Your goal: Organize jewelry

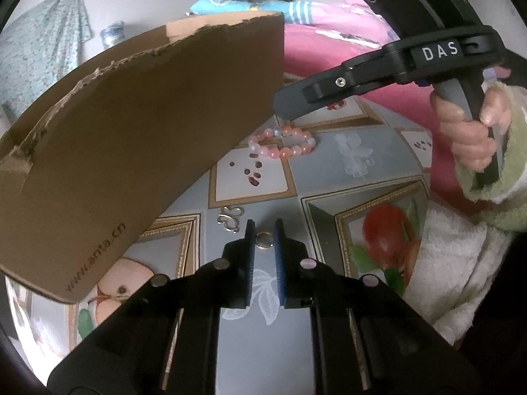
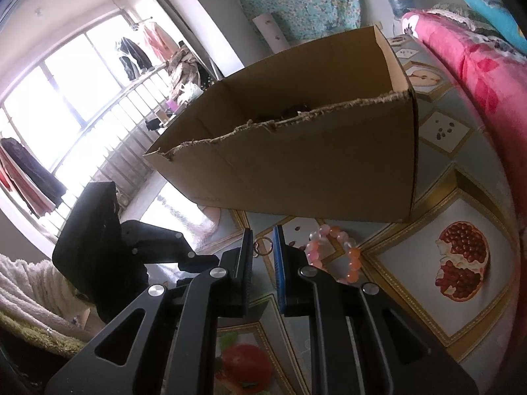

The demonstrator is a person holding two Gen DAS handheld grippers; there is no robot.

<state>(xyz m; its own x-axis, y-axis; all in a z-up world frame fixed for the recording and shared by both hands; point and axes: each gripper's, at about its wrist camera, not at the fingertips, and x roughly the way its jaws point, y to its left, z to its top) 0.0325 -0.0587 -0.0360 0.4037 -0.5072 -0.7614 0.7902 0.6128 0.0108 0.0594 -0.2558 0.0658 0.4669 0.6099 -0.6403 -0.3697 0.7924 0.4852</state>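
Between the jaws of the left gripper (image 1: 265,222), just behind their tips, a small ring (image 1: 264,241) was seen. The jaws were drawn to a narrow gap that the ring filled from pad to pad, so it was judged to be pinched, though lying low on the table (image 1: 329,177). Just outside the left jaw a silver butterfly-shaped piece (image 1: 230,219) was left lying. Well ahead of the jaws a pink beaded bracelet (image 1: 283,141) was laid, and the cardboard box (image 1: 138,125) was stood ahead and to their left.

The jaws of the right gripper (image 2: 263,230) were brought nearly together, with nothing gripped. The bracelet was found just to the right of them and the box straight ahead. What was taken for the same ring was seen through their gap, on the table beyond.

The step in hand was judged to be the pick-up of the ring. A lift clear of the table would be called for next, then a carry over the box's torn rim and a release inside.

The inside of the box was mostly hidden. Something dark showed above the rim in the right wrist view, but it could not be made out. Whether the ring was lifted at all could not be told.
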